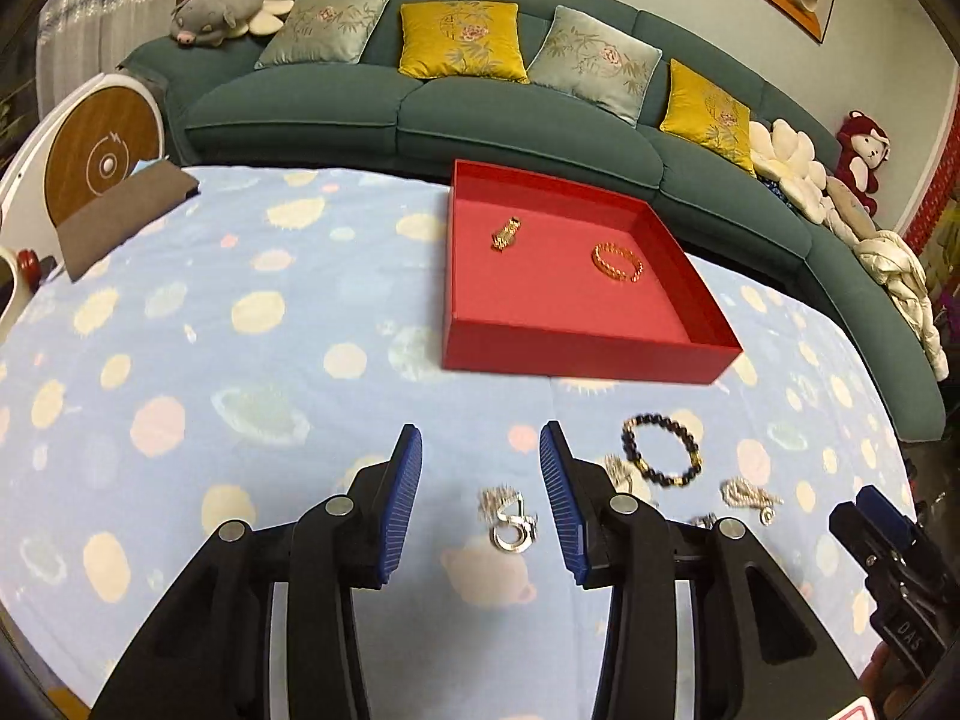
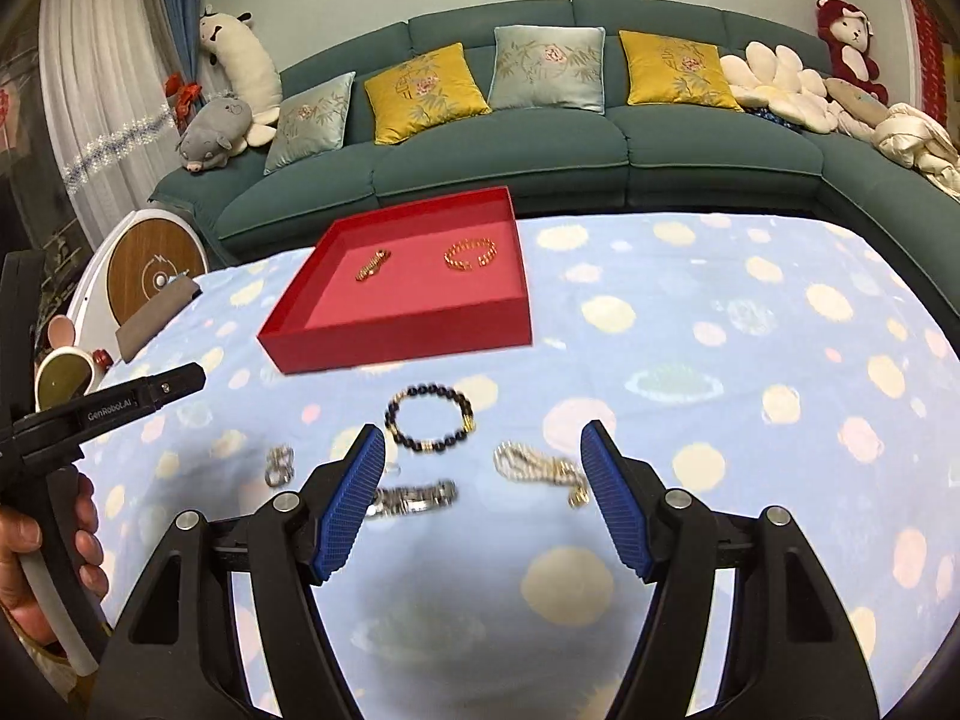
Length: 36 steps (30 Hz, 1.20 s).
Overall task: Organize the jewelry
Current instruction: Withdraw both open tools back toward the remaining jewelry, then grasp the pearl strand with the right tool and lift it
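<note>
A red tray [image 1: 576, 354] [image 2: 396, 339] on the blue cloth holds a gold chain piece [image 1: 506, 234] [image 2: 372, 264] and a gold bangle [image 1: 617, 262] [image 2: 471, 254]. In front of it lie a dark bead bracelet [image 1: 660, 450] [image 2: 429, 418], a silver pendant piece [image 1: 510, 519] [image 2: 279, 465], a pearl strand [image 1: 750, 495] [image 2: 540, 468] and a silver link bracelet [image 2: 414, 498]. My left gripper [image 1: 480, 480] is open and empty over the silver pendant. My right gripper [image 2: 483, 480] is open and empty, between the link bracelet and pearl strand.
A teal sofa [image 1: 420, 102] [image 2: 540, 150] with cushions and plush toys runs behind the table. A brown pouch [image 1: 120, 213] [image 2: 153, 315] lies at the table's far left edge beside a round white device [image 1: 102, 150]. The right gripper's body shows at the left view's right edge [image 1: 888, 546].
</note>
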{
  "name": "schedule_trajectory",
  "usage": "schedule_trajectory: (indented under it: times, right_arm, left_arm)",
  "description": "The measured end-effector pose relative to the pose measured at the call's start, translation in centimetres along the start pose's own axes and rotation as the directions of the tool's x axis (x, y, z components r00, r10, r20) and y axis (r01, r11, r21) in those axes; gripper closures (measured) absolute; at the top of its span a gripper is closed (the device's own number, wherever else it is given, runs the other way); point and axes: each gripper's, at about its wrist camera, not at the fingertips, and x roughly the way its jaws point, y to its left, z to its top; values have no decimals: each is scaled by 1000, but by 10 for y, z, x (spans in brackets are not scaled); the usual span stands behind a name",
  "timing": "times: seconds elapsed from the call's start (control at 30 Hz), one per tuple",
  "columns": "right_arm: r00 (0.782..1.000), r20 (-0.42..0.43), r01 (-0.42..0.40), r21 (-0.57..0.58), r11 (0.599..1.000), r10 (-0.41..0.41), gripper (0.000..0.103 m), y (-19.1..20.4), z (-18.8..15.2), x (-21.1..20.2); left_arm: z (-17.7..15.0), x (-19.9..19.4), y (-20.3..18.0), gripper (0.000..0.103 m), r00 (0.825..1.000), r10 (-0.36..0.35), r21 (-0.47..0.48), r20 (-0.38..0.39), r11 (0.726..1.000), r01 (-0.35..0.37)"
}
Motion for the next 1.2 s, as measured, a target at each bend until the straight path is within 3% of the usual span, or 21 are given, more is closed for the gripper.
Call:
schedule_trajectory:
  times: [0.23,0.4,0.67,0.87,1.2]
  right_arm:
    - [997,-73,21,-6,1000,-21,38,-6,-54,-15]
    - [995,-92,36,-24,999,-38,42,-4,-69,-13]
    - [995,-88,47,-84,995,-55,52,-12,-48,10]
    - [991,-120,35,-163,986,-55,52,-22,-23,48]
    - [983,-170,23,-224,974,-62,52,-25,-14,89]
  left_arm:
    - [-53,-7,-10,64,998,36,28,-45,999,-35]
    - [-70,-8,-9,64,997,30,21,-72,999,-29]
    - [-75,-10,-2,63,996,53,15,-74,999,-52]
    - [-75,-1,2,63,993,73,12,-90,997,-73]
    - [-72,12,3,63,991,88,12,-105,996,-87]
